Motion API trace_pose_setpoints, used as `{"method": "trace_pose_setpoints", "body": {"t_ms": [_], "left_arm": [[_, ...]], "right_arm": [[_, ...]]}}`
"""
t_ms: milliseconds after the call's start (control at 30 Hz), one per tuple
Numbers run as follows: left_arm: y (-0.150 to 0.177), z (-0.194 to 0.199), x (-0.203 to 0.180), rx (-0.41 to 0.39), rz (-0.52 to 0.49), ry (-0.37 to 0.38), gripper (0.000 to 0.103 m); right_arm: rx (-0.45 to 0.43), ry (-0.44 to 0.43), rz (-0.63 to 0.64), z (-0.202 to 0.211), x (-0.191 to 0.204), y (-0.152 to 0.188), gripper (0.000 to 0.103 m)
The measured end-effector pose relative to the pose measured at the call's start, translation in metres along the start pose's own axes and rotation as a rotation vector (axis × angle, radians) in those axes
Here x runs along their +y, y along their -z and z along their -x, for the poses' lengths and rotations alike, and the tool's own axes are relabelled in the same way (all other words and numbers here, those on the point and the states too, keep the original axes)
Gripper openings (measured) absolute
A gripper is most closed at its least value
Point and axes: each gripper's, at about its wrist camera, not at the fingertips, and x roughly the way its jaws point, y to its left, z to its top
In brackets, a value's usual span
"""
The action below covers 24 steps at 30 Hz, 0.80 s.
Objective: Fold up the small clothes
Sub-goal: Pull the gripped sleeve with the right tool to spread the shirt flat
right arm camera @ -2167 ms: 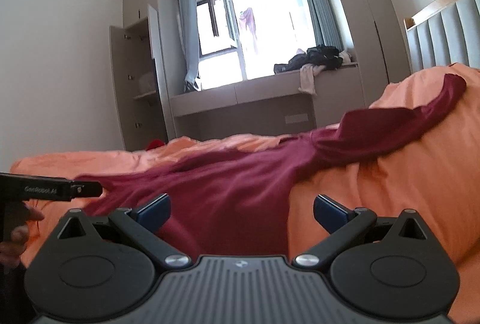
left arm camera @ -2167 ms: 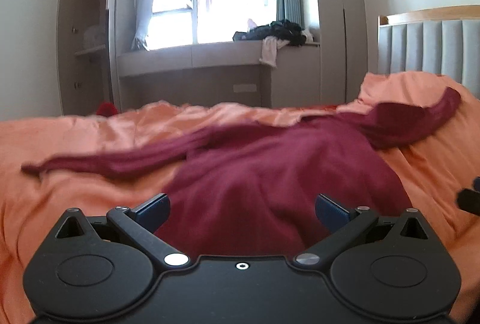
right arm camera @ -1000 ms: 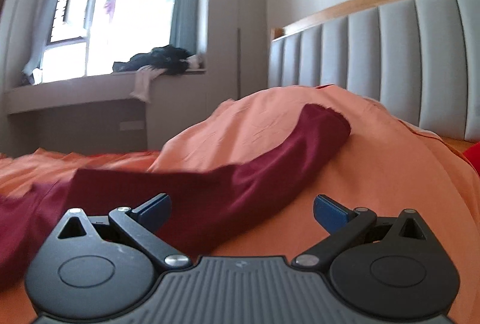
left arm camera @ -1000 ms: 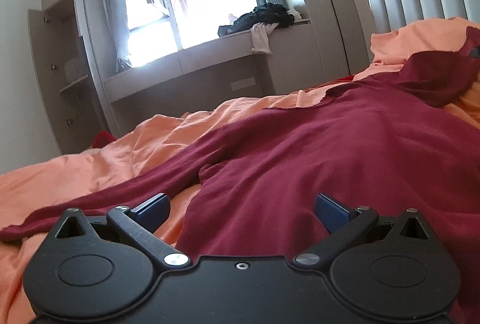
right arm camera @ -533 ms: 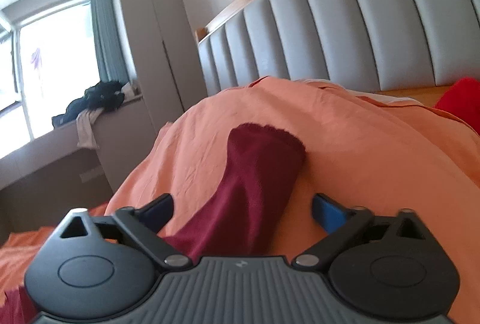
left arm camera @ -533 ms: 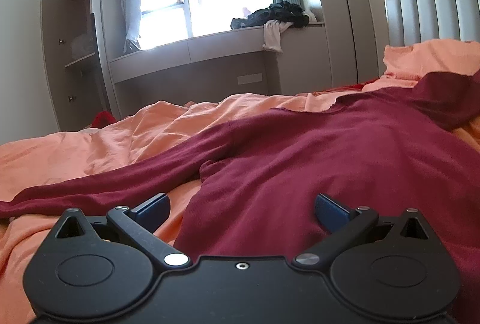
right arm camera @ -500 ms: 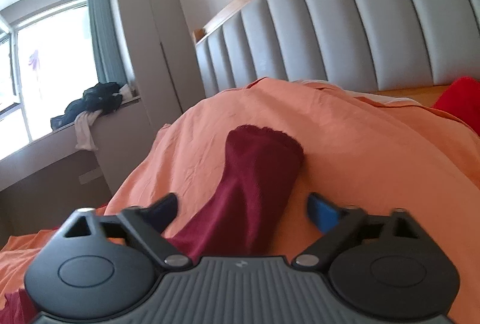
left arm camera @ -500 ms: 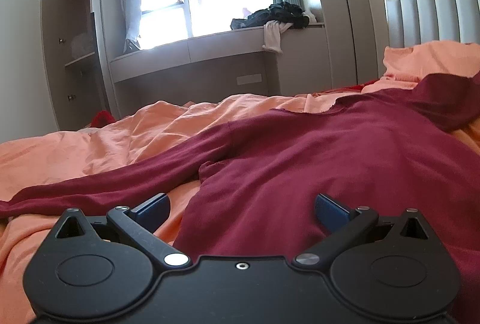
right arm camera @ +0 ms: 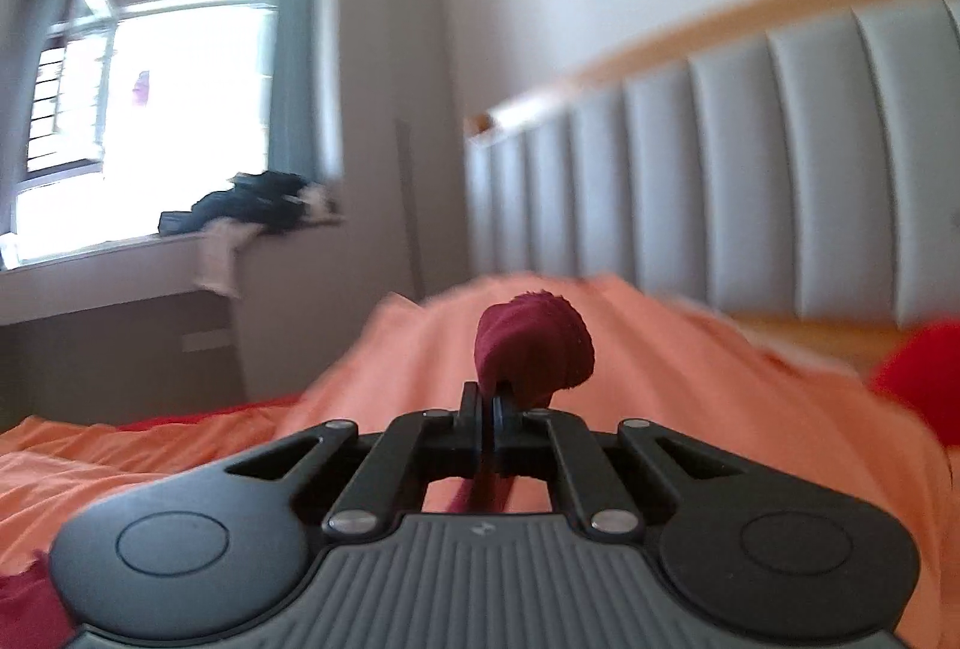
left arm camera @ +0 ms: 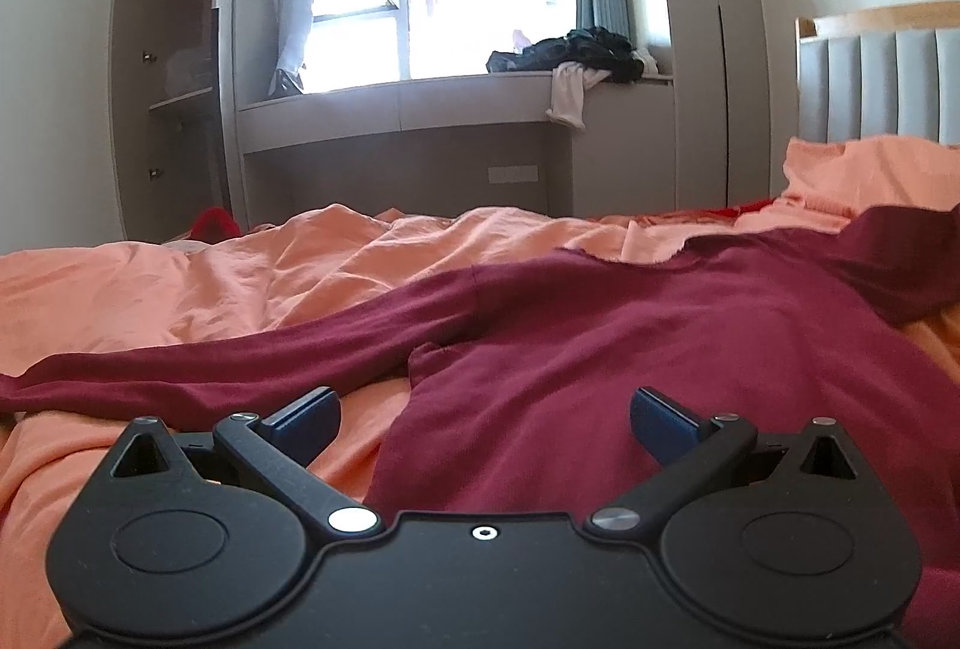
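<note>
A dark red long-sleeved top lies spread on the orange bed cover, one sleeve stretched to the left. My left gripper stands open just above the top's lower left edge, nothing between its fingers. In the right wrist view my right gripper is shut on the cuff of the other sleeve, which bunches up past the closed jaws, lifted off the orange pillow.
A grey padded headboard with a wooden rim stands at the right. A window bench with a heap of dark clothes runs along the far wall. An open wardrobe is at the left. A red item lies by the pillow.
My right gripper has closed on the sleeve's cuff and risen with it. The left gripper has rolled a little, staying open over the top.
</note>
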Motion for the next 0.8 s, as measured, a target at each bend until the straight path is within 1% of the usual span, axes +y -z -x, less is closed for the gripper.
{"method": "trace_pose_setpoints", "body": {"t_ms": [100, 200, 300, 400, 500, 633, 700, 800], "left_arm": [[-0.003, 0.002, 0.003, -0.007, 0.027, -0.004, 0.103], [-0.007, 0.004, 0.006, -0.013, 0.069, -0.004, 0.103], [-0.009, 0.006, 0.01, -0.019, 0.09, -0.014, 0.103], [-0.01, 0.007, 0.013, -0.033, 0.09, -0.045, 0.103], [-0.011, 0.005, 0.018, -0.039, 0.096, -0.071, 0.103], [-0.012, -0.002, 0.031, -0.023, 0.145, -0.106, 0.103], [-0.014, -0.004, 0.038, -0.015, 0.171, -0.125, 0.103], [-0.014, -0.007, 0.048, -0.01, 0.209, -0.147, 0.103]], "right_arm": [[-0.05, -0.103, 0.084, 0.029, 0.035, -0.013, 0.004], [-0.09, -0.209, 0.173, 0.062, 0.077, -0.018, 0.004], [-0.117, -0.316, 0.25, 0.092, 0.12, -0.016, 0.004], [-0.128, -0.437, 0.308, 0.123, 0.163, -0.007, 0.003], [-0.136, -0.531, 0.377, 0.155, 0.208, 0.011, 0.003], [-0.103, -0.664, 0.463, 0.191, 0.259, 0.043, 0.003], [-0.098, -0.717, 0.516, 0.206, 0.278, 0.06, 0.003], [-0.126, -0.785, 0.644, 0.234, 0.301, 0.093, 0.003]]}}
